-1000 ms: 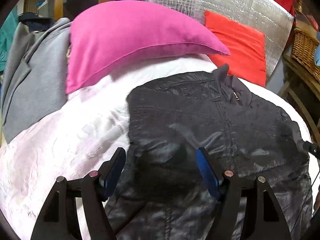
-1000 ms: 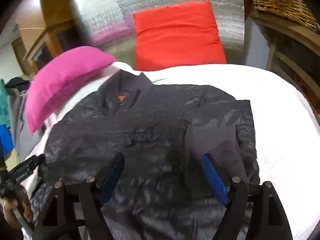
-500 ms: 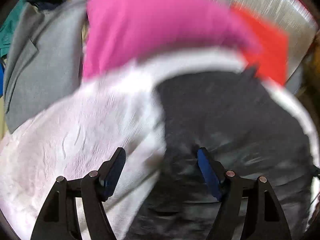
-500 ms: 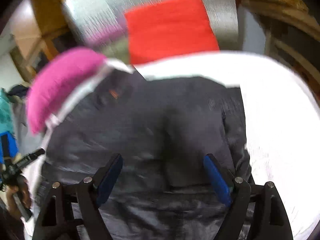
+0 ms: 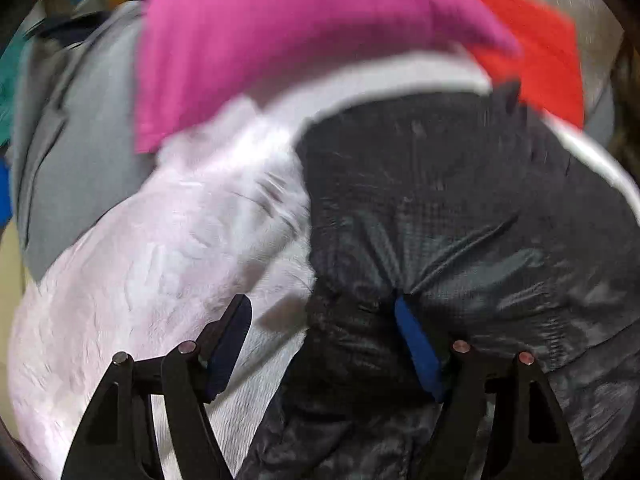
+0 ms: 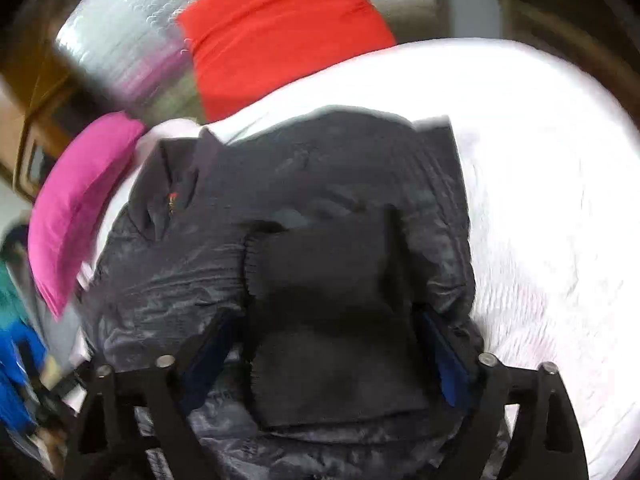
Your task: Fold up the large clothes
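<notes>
Black jacket (image 5: 460, 216) spread at frame right, its edge straddled by wide-open, empty left gripper (image 5: 324, 340), right gripper (image 6: 332, 340) likewise parted over jacket centre.

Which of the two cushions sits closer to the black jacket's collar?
The red cushion: in the left view the black jacket has its collar right below it, while the pink cushion lies off to the left.

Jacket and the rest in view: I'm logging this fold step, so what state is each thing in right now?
Jacket: lying on the bed, sleeve folded across its body, collar toward the pillows.
Left gripper: open, fingers astride the jacket's edge.
Right gripper: open, fingers astride the folded sleeve.
Sheet: spread, wrinkled.
Pink pillow: lying at the bed's head.
Red pillow: propped upright.
</notes>
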Motion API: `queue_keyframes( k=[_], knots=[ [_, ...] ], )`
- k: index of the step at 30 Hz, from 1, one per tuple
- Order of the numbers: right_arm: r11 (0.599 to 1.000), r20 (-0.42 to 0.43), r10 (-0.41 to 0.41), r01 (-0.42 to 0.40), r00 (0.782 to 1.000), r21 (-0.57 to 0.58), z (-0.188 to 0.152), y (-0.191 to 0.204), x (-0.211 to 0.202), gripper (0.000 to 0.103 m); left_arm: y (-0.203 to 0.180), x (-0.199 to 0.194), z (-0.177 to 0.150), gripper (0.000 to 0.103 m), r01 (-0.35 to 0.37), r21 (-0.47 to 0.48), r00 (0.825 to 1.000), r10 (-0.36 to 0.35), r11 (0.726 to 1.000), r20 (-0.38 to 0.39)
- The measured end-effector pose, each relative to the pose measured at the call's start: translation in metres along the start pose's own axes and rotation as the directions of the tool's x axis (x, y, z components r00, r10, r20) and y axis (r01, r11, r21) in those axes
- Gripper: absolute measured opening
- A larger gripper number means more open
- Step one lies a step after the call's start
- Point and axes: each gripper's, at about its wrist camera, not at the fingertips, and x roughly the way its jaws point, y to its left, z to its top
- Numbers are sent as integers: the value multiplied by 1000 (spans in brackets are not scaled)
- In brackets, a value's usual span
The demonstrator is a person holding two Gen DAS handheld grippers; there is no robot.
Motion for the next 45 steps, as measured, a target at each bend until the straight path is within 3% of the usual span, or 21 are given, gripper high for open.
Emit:
queue_keyframes(
  k=[2, 4, 9, 13, 22, 34, 45],
  knots=[
    [999, 55, 29, -27, 998, -42, -10, 3, -29, 90, 15, -26, -12, 75, 25, -31, 998, -23, 999, 63],
    [996, 101, 11, -2, 995, -87, -27, 5, -57, 91, 24, -45, -28, 75, 29, -39, 996, -25, 999, 88],
    [981, 121, 9, 15, 993, -191, -84, 6, -113, 91, 30, -93, -63, 76, 17, -4, 990, -17, 1000, 139],
    [978, 107, 19, 4, 994, -207, -143, -1, -155, 91, 26, -126, -101, 77, 14, 36, 988, -20, 999, 156],
    [999, 100, 36, -34, 994, -15, -257, -44, -222, 91, 32, -183, -169, 77, 41, 22, 989, -43, 999, 145],
    [993, 122, 50, -62, 991, 97, -317, -72, -263, 91, 58, -200, -244, 78, 31, -13, 998, -30, 999, 64],
    [996, 138, 33, -44, 990, 75, -326, -67, -272, 91, 68, -192, -277, 78, 30, -48, 999, -29, 998, 17]
  ],
)
